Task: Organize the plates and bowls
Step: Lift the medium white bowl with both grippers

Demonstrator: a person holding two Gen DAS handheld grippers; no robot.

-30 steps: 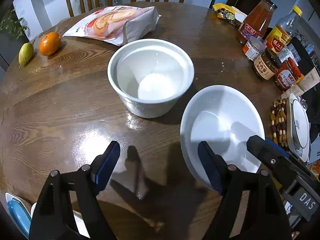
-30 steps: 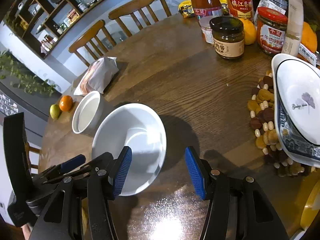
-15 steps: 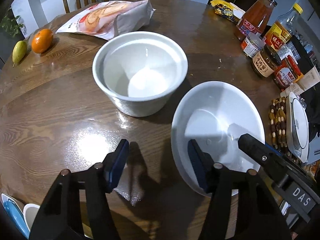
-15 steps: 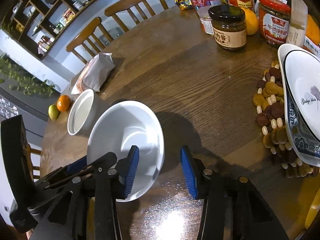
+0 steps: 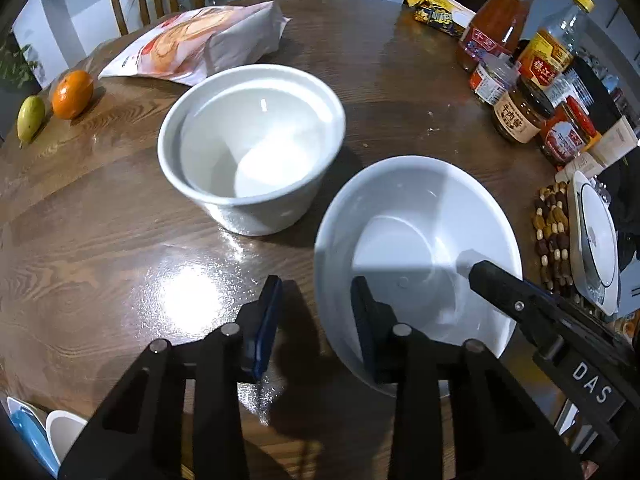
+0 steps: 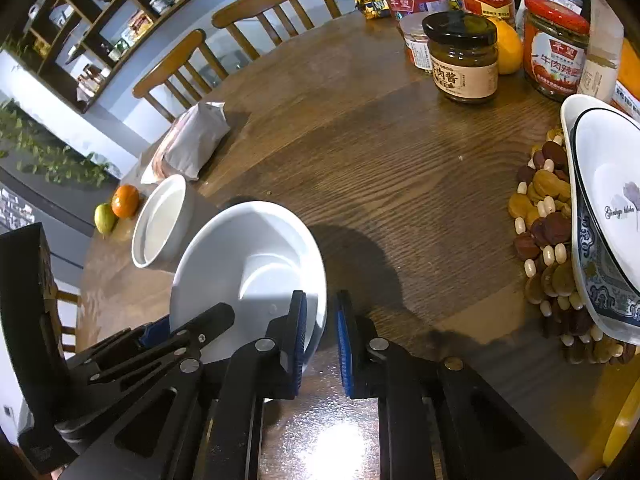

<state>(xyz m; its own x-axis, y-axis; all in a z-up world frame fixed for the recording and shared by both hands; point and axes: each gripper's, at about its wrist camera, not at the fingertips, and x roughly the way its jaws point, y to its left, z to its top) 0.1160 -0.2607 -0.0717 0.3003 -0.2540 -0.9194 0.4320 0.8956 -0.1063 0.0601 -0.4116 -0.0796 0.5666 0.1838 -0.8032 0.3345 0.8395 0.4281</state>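
- Left gripper (image 5: 316,320) is closing, with the near-left rim of the shallow bowl (image 5: 416,208) sitting between its blue pads. One pad is inside the bowl, the other outside over the table (image 5: 100,240). There's still a gap on the outer side, so it isn't pinching yet.
- Right gripper (image 6: 322,330) is closing too and it's narrow now. Same bowl, its right rim is between the pads. Can't quite tell if both pads are pressing on it, looks like a sliver of space is left.
- So both grippers are on opposite sides of that one bowl, and it still sits flat on the table.
- Deep bowl (image 5: 252,148) stands just beside the shallow bowl, up and to the left of it in the left view, upright, not touching as far as I can see.
- Past the deep bowl: a snack bag (image 5: 200,44), then an orange (image 5: 72,94) and a green fruit (image 5: 30,116) at the table edge.
- On the shallow bowl's other side: a beaded mat (image 6: 548,240) with patterned plates (image 6: 600,208) stacked on it, and jars (image 6: 464,60) and bottles behind those.
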